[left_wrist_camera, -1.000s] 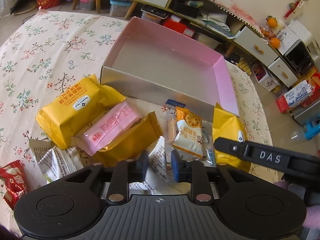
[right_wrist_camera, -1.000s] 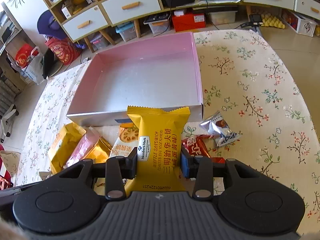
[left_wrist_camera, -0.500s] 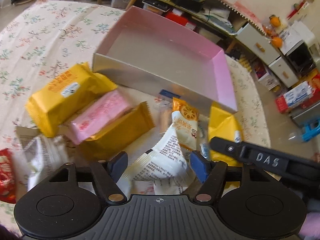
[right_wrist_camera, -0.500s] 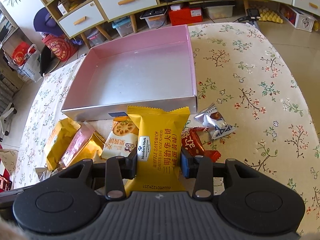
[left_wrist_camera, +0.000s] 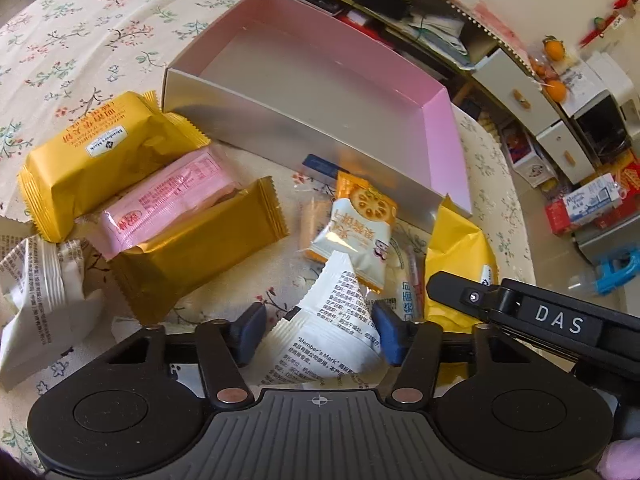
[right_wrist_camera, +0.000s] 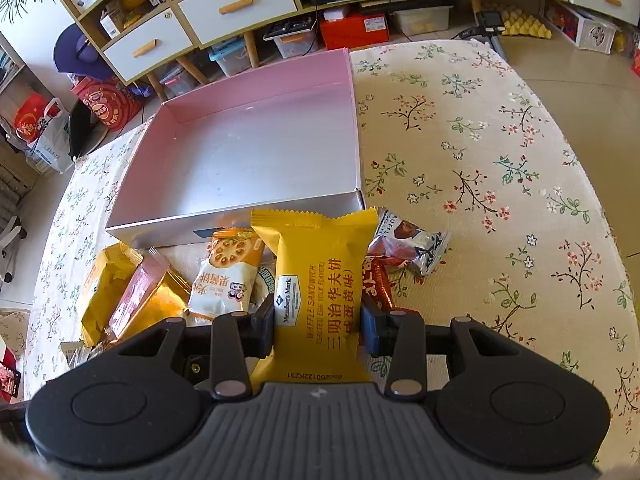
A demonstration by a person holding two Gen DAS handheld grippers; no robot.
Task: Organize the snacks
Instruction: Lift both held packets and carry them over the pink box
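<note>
While the right tongs (right_wrist_camera: 318,326) clench the yellow waffle sandwich pack (right_wrist_camera: 318,280) just short of the empty pink box (right_wrist_camera: 240,152), left tongs (left_wrist_camera: 316,334) gape around a white wrapper (left_wrist_camera: 332,336). Risk: slick film slipping, near wall snagging.

Both views are taken from low over the table, looking forward and down. The box (left_wrist_camera: 304,92) (right_wrist_camera: 256,152) and snack pile (left_wrist_camera: 168,216) (right_wrist_camera: 136,292) at frame centre are shared.

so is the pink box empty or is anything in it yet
Empty: the pink box shows only its bare silver floor in both views, and all snacks lie outside it.
</note>
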